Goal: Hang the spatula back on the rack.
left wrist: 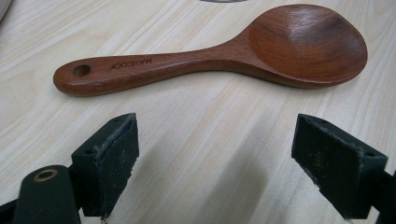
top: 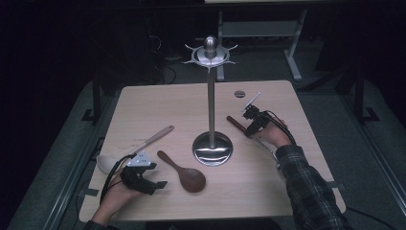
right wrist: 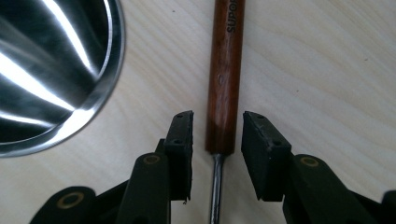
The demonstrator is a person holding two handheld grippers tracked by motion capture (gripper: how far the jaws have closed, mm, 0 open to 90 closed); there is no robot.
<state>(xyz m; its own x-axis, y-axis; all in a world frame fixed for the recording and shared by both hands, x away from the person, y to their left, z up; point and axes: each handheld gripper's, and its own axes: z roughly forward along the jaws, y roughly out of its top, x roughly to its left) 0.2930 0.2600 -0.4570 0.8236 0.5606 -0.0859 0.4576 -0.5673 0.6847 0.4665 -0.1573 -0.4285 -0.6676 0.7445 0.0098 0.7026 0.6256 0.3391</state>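
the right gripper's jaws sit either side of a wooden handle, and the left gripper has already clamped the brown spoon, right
Not quite. The left gripper is open, its jaws on bare table short of the brown spoon, as the left gripper view shows. The right gripper does straddle the wooden handle.

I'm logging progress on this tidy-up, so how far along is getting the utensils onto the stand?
Nothing hangs yet on the tall steel utensil stand. In hand: the right gripper straddles the brown wooden handle of a metal-shafted utensil, pads not yet touching it. The left gripper is open near the dark wooden rice spoon. That spoon and the white ladle with a pale wooden handle lie on the table.
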